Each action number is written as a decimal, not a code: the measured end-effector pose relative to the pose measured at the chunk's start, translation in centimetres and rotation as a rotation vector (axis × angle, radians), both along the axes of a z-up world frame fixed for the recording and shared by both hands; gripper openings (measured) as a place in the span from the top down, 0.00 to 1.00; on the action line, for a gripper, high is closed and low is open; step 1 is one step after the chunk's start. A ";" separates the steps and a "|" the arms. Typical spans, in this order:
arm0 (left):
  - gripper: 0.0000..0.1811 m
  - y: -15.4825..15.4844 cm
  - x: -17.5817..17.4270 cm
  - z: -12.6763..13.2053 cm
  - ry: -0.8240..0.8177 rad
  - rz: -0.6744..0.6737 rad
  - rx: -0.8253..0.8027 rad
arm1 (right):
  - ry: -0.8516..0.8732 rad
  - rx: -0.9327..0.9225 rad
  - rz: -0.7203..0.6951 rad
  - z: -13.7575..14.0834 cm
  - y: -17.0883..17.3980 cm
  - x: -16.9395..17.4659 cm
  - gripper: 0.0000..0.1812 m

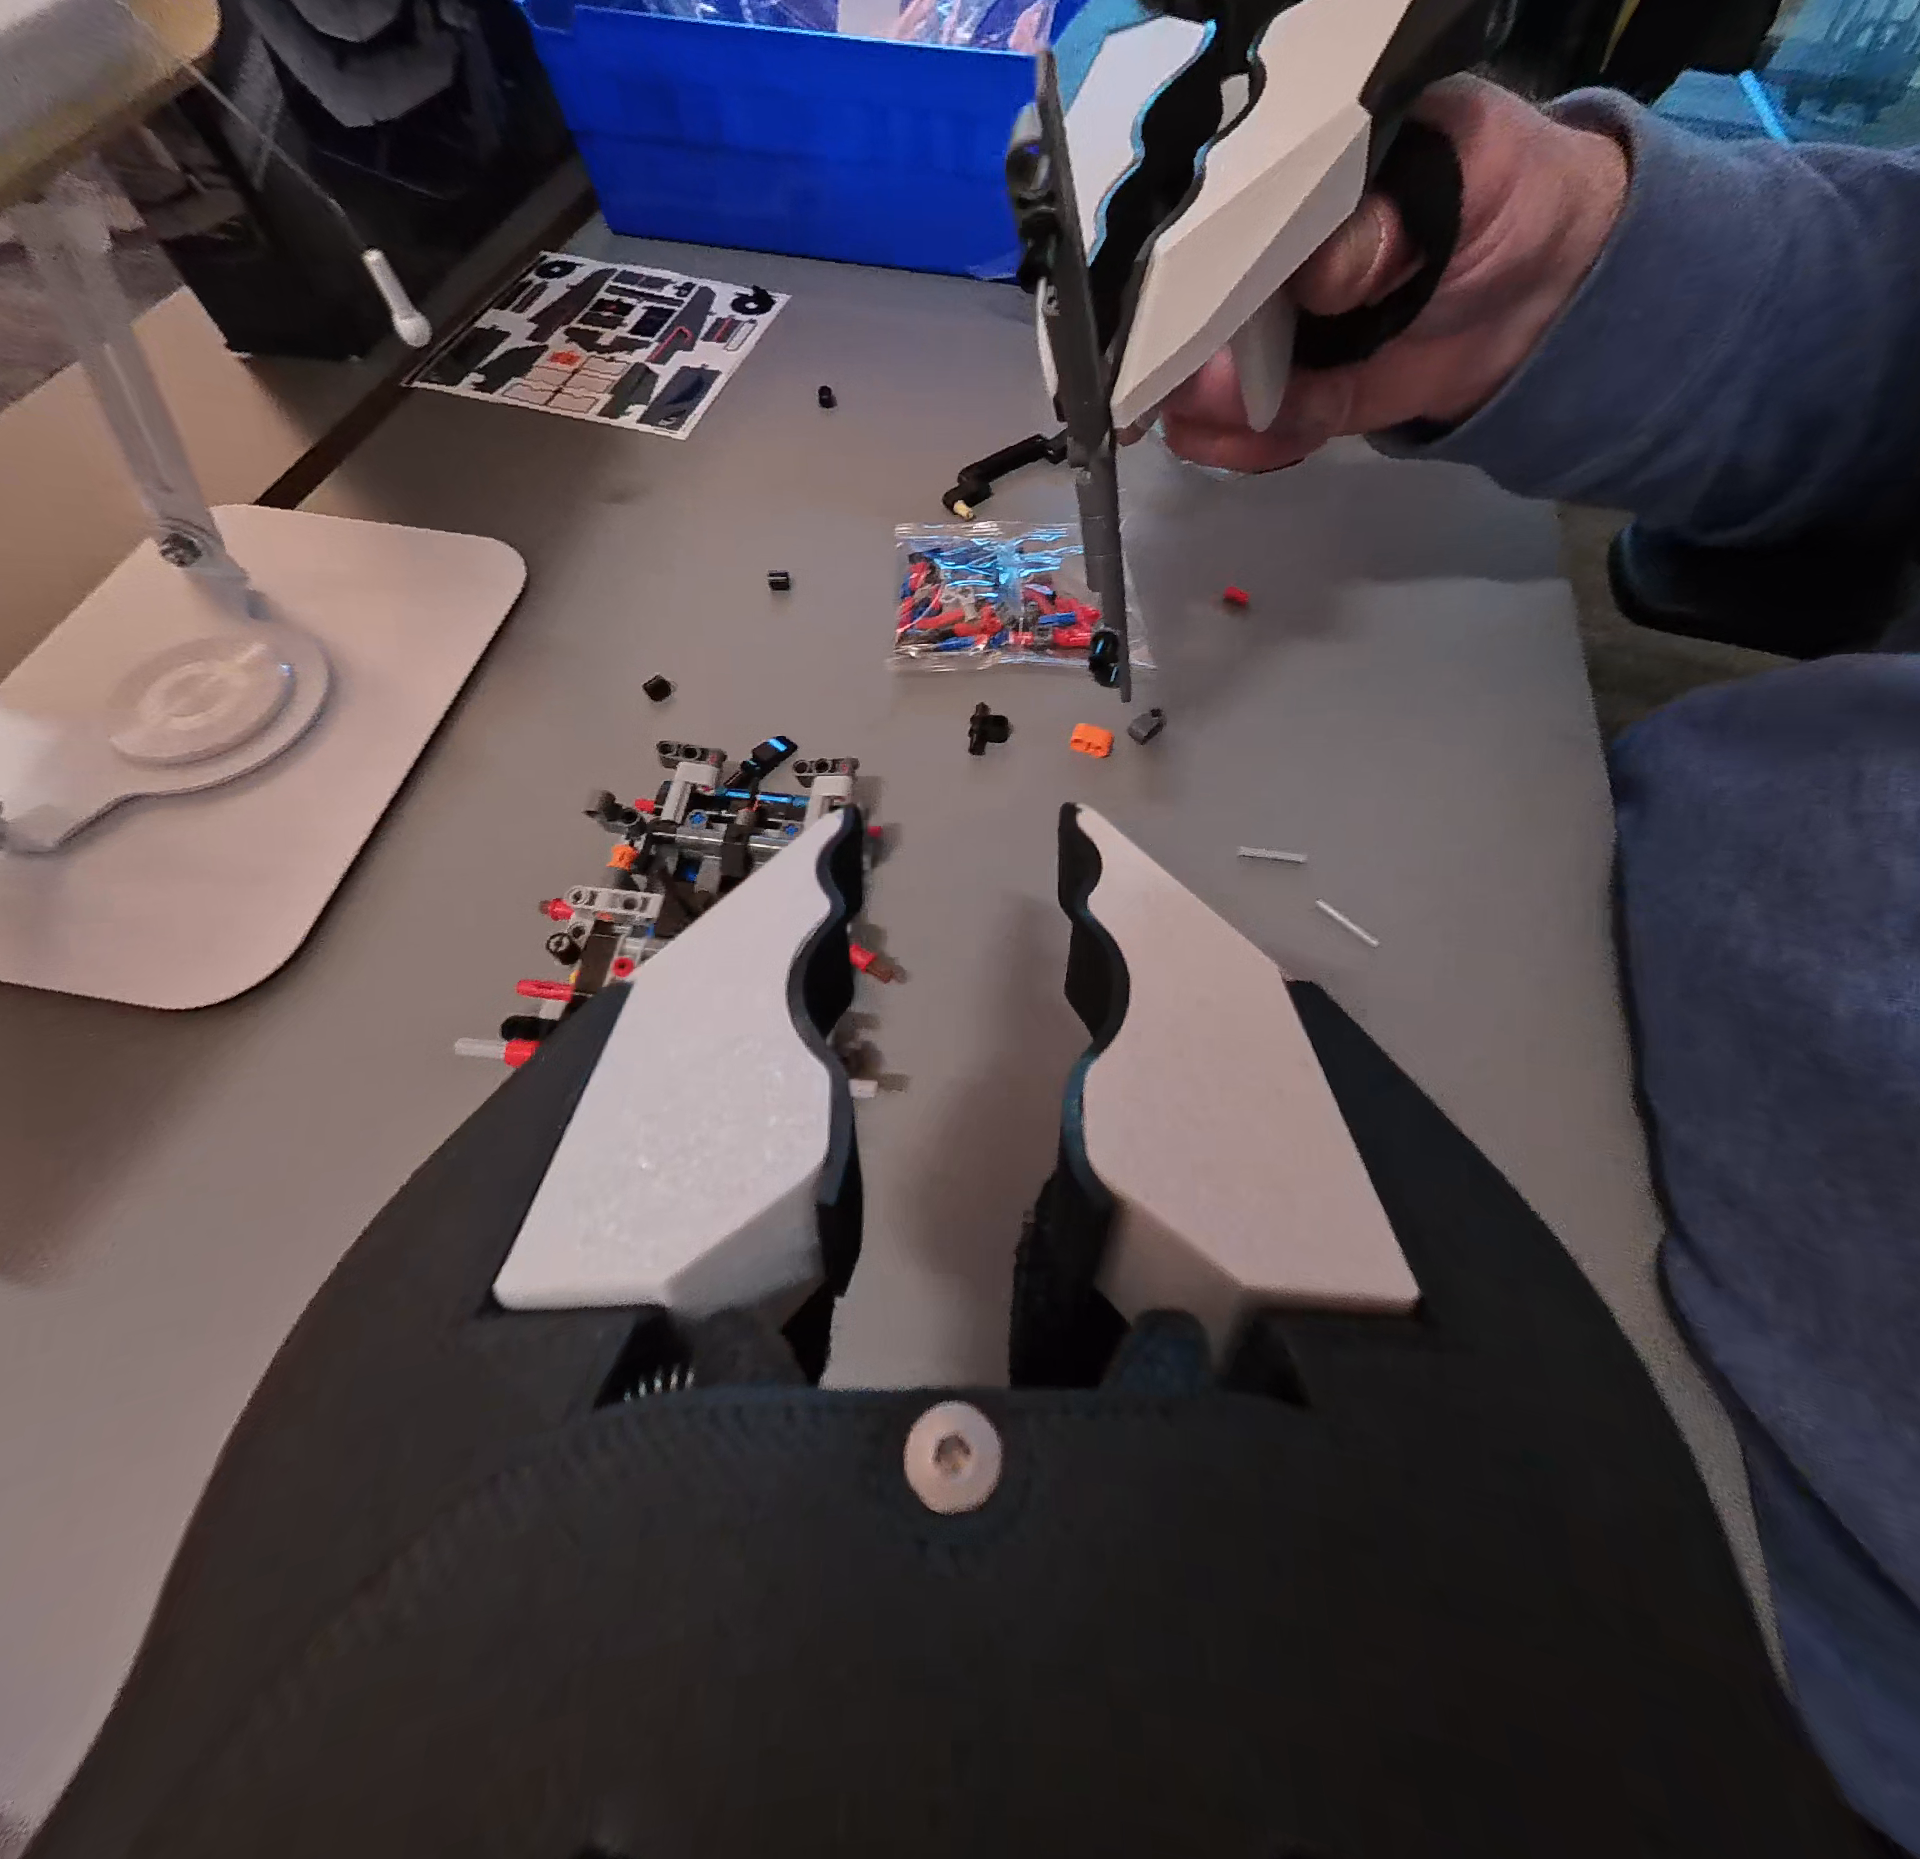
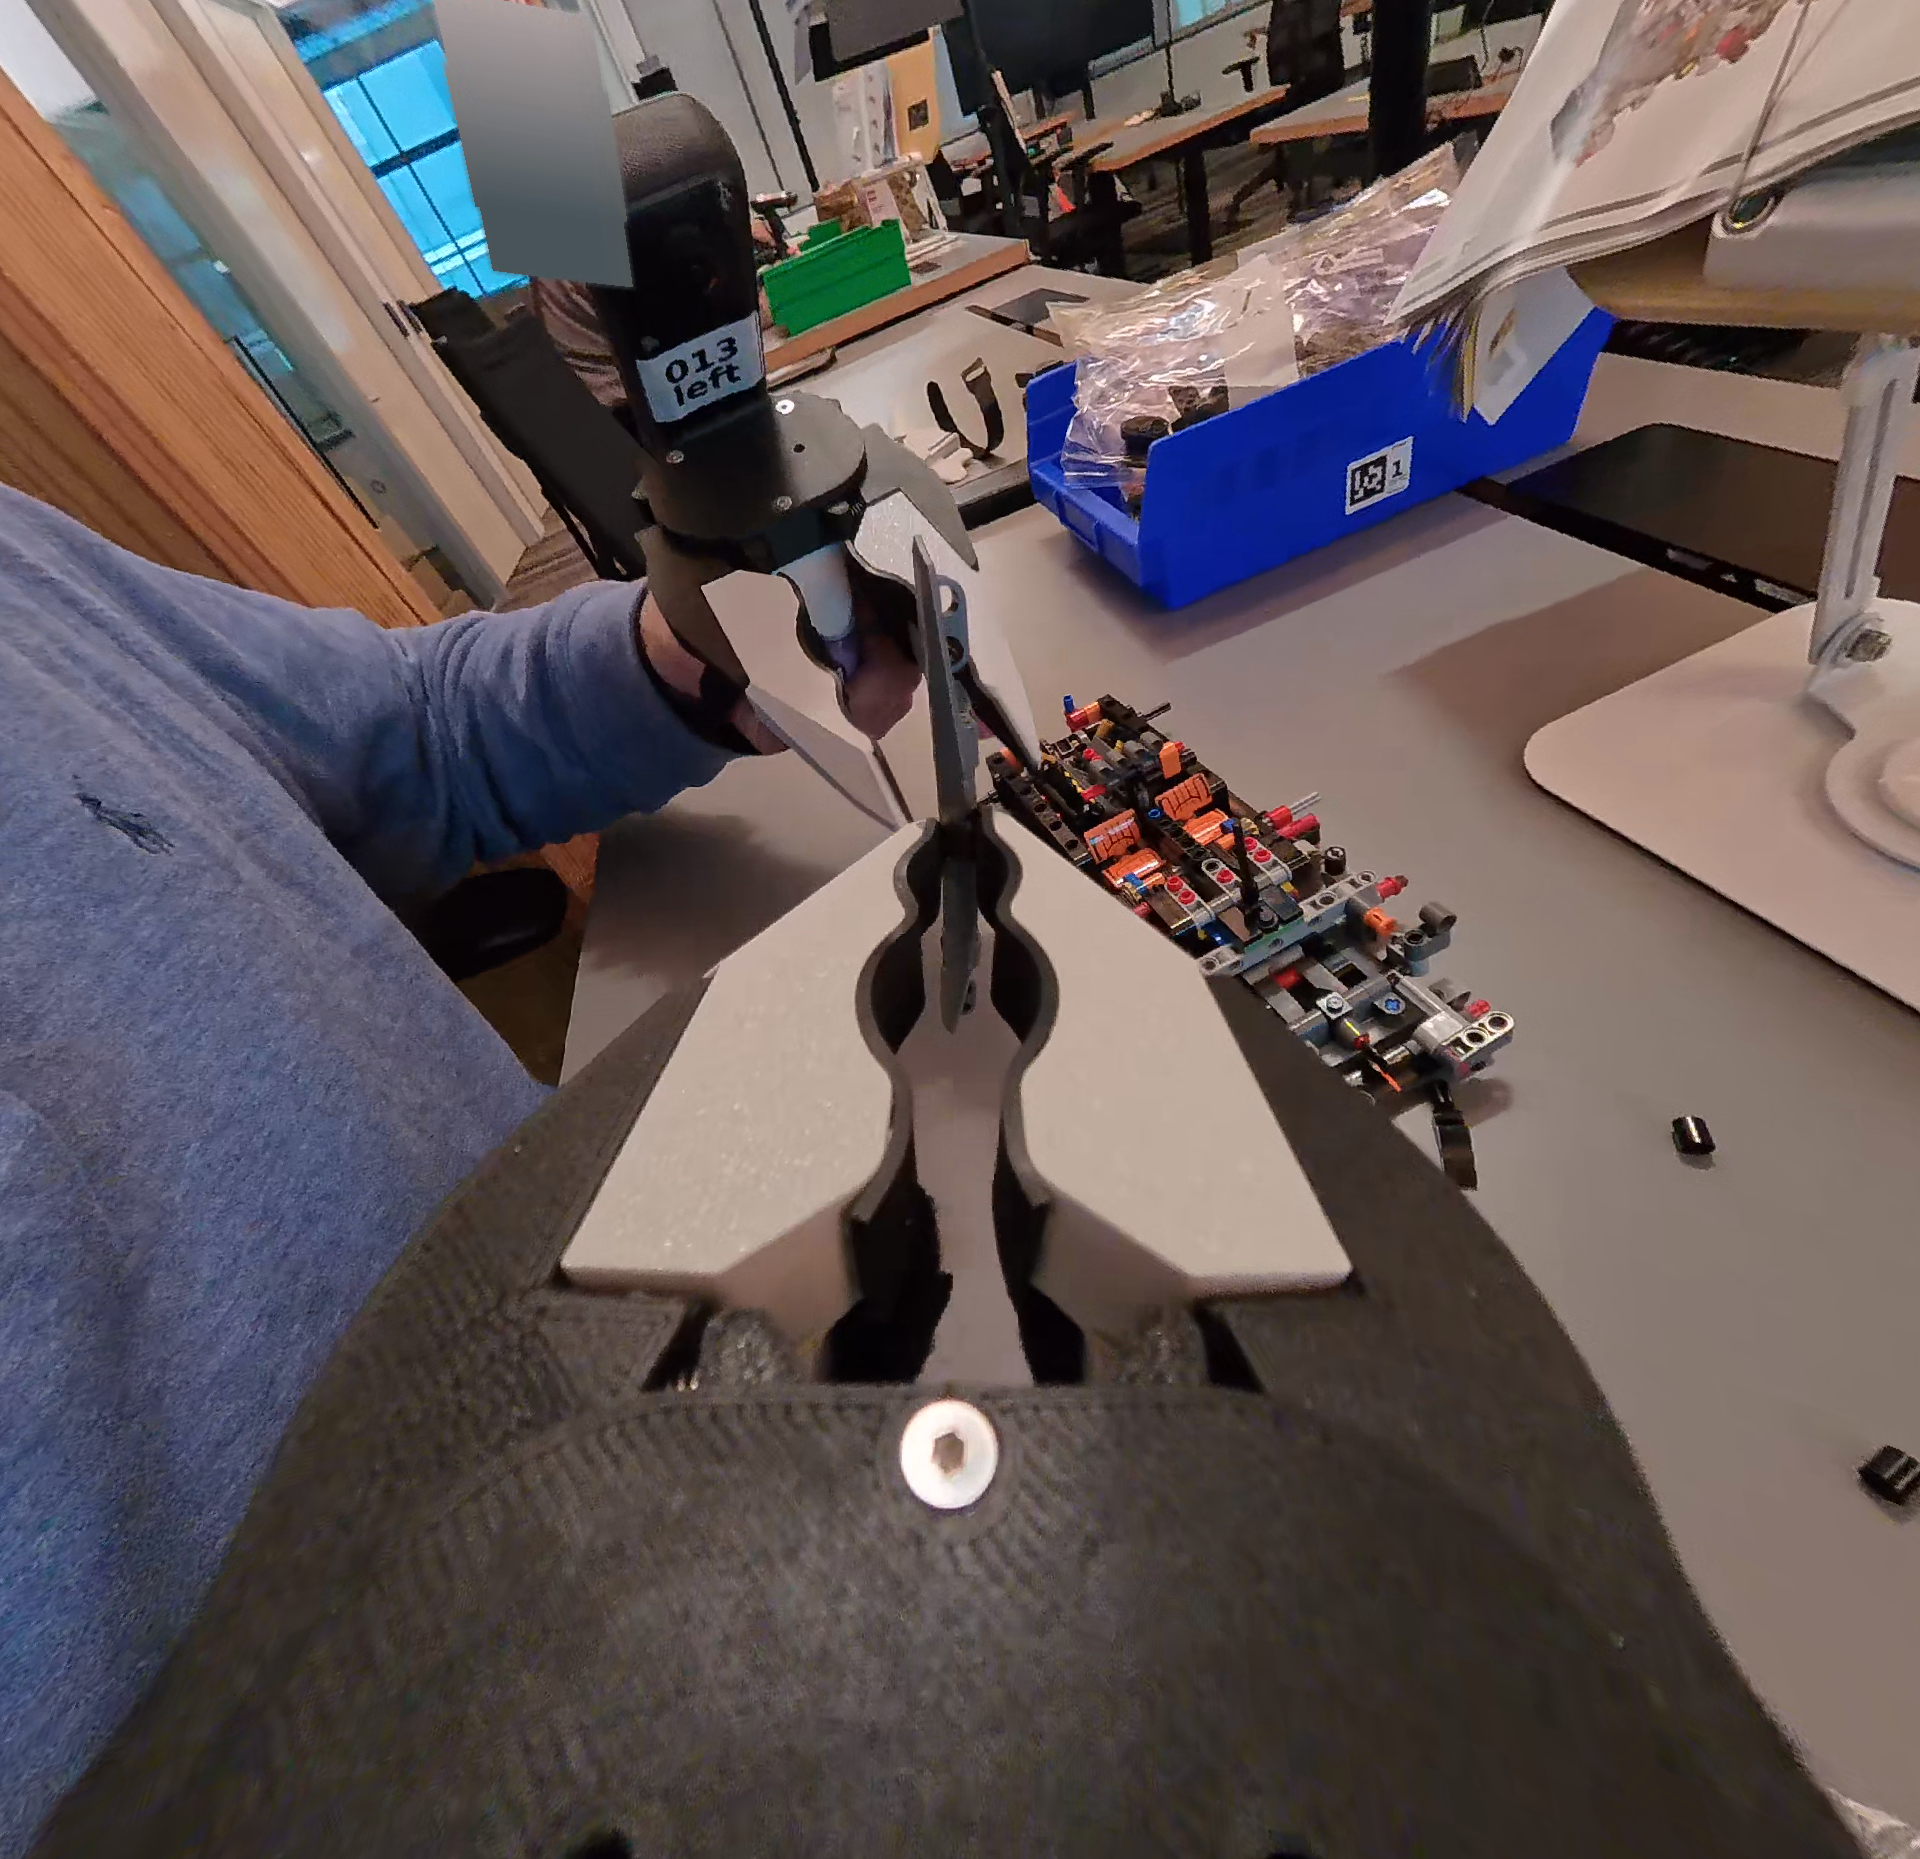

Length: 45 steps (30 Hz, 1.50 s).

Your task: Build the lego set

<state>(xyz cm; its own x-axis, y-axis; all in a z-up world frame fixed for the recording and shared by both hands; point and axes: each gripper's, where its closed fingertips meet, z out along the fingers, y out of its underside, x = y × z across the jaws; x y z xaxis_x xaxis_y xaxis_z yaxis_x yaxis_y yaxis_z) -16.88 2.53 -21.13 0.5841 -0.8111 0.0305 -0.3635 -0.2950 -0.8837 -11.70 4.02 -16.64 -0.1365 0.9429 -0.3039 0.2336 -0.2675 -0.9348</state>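
A part-built Lego chassis (image 1: 707, 874) of black, grey, red and orange parts lies on the grey table (image 1: 1403, 978); it also shows in the right wrist view (image 2: 1226, 874). My left gripper (image 1: 961, 817) is open and empty, with its left finger over the chassis's near side. My right gripper (image 2: 956, 835) is shut on a long dark grey Lego piece (image 2: 951, 729) and holds it upright in the air. In the left wrist view that piece (image 1: 1086, 355) hangs from the right gripper (image 1: 1107, 412) above a clear bag of small red and blue parts (image 1: 987, 599).
Loose parts lie about: an orange piece (image 1: 1091, 737), a black connector (image 1: 987, 727), a red pin (image 1: 1234, 596), two grey axles (image 1: 1273, 854). A sticker sheet (image 1: 603, 339) and a blue bin (image 1: 790, 136) of bags stand behind. A stand's white base (image 1: 239, 749) is left; it holds a booklet (image 2: 1662, 95). The grippers' ends are close to 8 cm from one another.
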 end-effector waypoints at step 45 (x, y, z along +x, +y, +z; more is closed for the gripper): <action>0.54 4.5 -7.6 -10.3 0.744 -0.060 -0.159 | -0.116 -0.191 -0.135 -6.1 4.2 4.2 0.98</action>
<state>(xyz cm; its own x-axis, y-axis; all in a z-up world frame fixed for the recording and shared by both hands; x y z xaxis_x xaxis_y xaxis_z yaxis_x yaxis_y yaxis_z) -24.47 6.99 -31.41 0.4512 -0.8611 -0.2344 -0.8661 -0.3592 -0.3478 -7.53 8.20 -22.78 0.0323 0.8744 -0.4842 0.2864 -0.4723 -0.8336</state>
